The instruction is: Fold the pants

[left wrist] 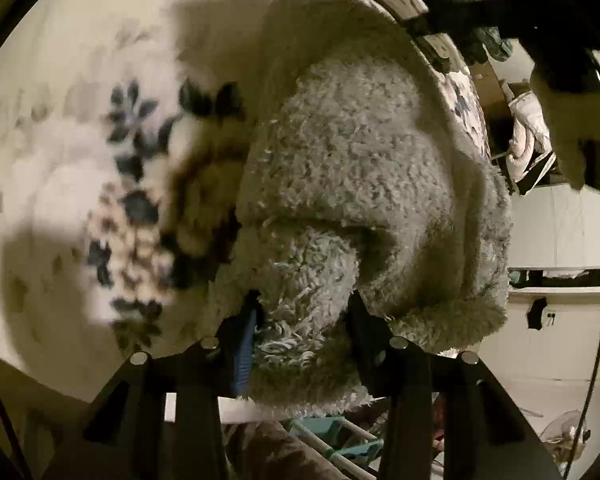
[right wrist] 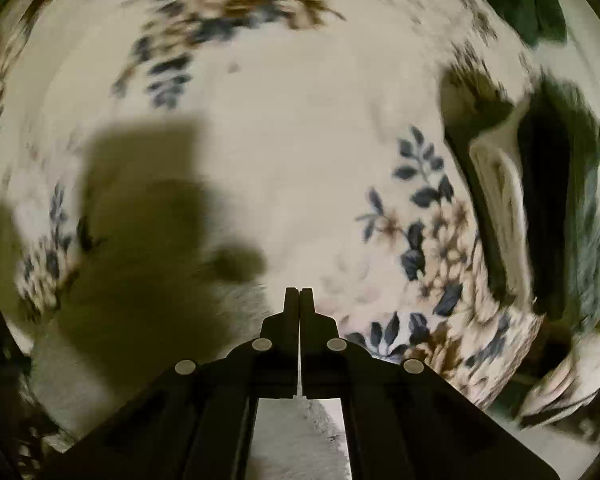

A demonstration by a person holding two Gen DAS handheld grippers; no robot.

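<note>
1. A floral bedspread point(left wrist: 60, 128) covers the bed; no legible writing shows.
2. Grey fleece pants point(left wrist: 360, 168) lie bunched on it, long axis running away from the left wrist camera.
3. Left tongs point(left wrist: 304, 320) clamp a fleece fold.
4. Right tongs point(right wrist: 299, 300) are pressed together, empty, above the bedspread.

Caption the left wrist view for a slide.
Left gripper shut on a bunched fold of fluffy grey pants, over a floral bedspread.

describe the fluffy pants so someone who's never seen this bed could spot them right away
Start at the floral bedspread, cream with blue leaves. The pants lie heaped on it, gripped by the left gripper. Only they are plain, pale and shaggy.
</note>
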